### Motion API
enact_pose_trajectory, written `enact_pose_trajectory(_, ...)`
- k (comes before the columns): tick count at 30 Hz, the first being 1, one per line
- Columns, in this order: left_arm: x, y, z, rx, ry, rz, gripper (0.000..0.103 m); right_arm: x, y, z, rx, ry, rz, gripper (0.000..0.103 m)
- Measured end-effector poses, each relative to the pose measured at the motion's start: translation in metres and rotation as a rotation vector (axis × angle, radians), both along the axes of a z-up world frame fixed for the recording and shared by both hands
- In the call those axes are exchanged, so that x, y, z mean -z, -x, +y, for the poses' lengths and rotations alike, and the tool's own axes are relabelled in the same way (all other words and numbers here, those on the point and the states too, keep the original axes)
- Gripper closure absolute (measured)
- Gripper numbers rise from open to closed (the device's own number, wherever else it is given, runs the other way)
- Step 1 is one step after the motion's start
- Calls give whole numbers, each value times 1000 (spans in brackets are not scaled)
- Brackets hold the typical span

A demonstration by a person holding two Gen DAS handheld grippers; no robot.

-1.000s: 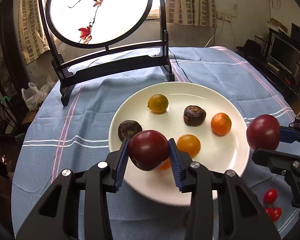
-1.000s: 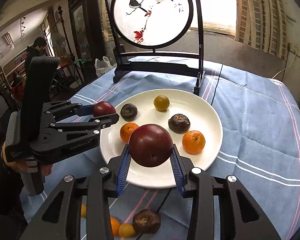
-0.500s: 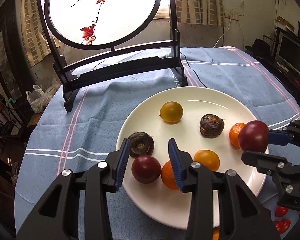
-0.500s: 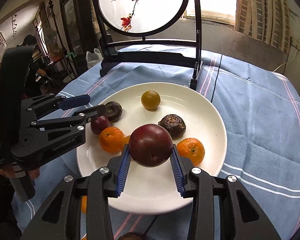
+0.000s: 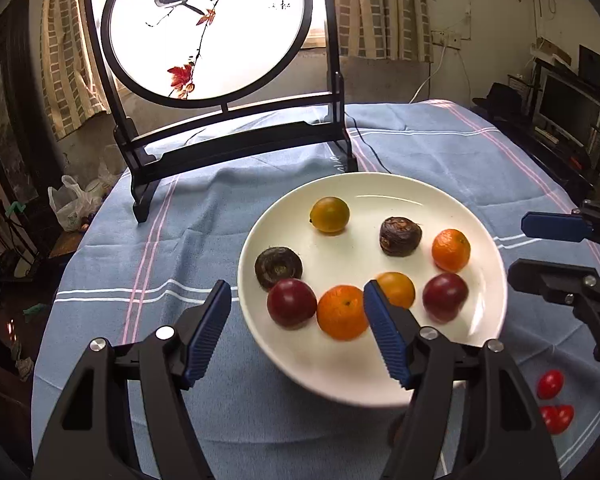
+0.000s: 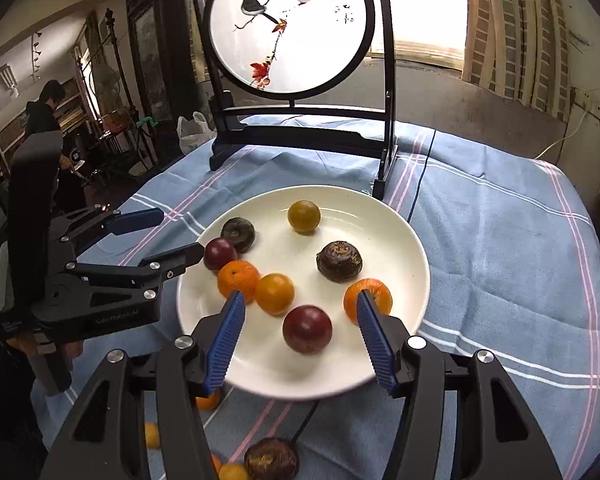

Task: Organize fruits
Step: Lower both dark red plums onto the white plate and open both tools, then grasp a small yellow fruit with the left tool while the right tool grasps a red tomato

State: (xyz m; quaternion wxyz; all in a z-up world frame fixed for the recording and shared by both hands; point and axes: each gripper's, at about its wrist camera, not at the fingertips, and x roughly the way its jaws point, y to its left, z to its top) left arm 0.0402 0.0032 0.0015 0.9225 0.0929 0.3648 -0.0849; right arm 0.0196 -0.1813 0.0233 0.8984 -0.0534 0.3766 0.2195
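A: Compared with a second ago?
B: Both plums out of the jaws now, lying on the white plate (image 5: 488, 240). Left plum (image 5: 291, 303) near the plate's left rim, touching an orange mandarin (image 5: 342, 312); right plum (image 6: 307, 329) near the front rim.

A: Grippers?
B: Left gripper (image 5: 298, 330) released, jaws just opened wide, nothing pressed; left plum a little beyond the blue pads, apart from them. Right gripper (image 6: 300, 340) also released, jaws just opened, right plum between the pads but not touched.

A: Materials, shapes?
B: Plums round, dark red, smooth and glossy. Plate round, glazed, shallow. Ribbed blue pads on black fingers. On the plate also two wrinkled brown water chestnuts (image 5: 400, 236), a second mandarin (image 5: 451, 250), two yellow-orange round fruits (image 5: 329, 214).

A: Around?
B: Blue striped tablecloth (image 5: 180, 248), a little creased. Small red tomatoes (image 5: 551, 384) on the cloth at the right. Behind, round painted screen (image 5: 208, 28) in a black stand.
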Motion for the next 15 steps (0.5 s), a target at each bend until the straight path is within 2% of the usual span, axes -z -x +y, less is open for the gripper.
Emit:
enact_pose_trajectory(3, 0, 34, 3, 54, -21, -10, 31, 0, 35, -6, -37, 20, -1, 44)
enact_pose_trajectory(6, 8, 69, 4, 129, -28, 17, 30, 6, 71, -13, -68, 43, 5, 40)
enact_pose_trajectory(12, 38, 132, -7, 292, -64, 79, 29, 22, 123, -29, -80, 53, 46, 40)
enact_pose_trajectory(14, 47, 144, -11, 325, -66, 96, 33, 27, 134, -32, -78, 54, 55, 40)
enact_pose_trajectory(15, 52, 147, -13, 335, -66, 106, 39, 30, 139, -33, -78, 52, 62, 40)
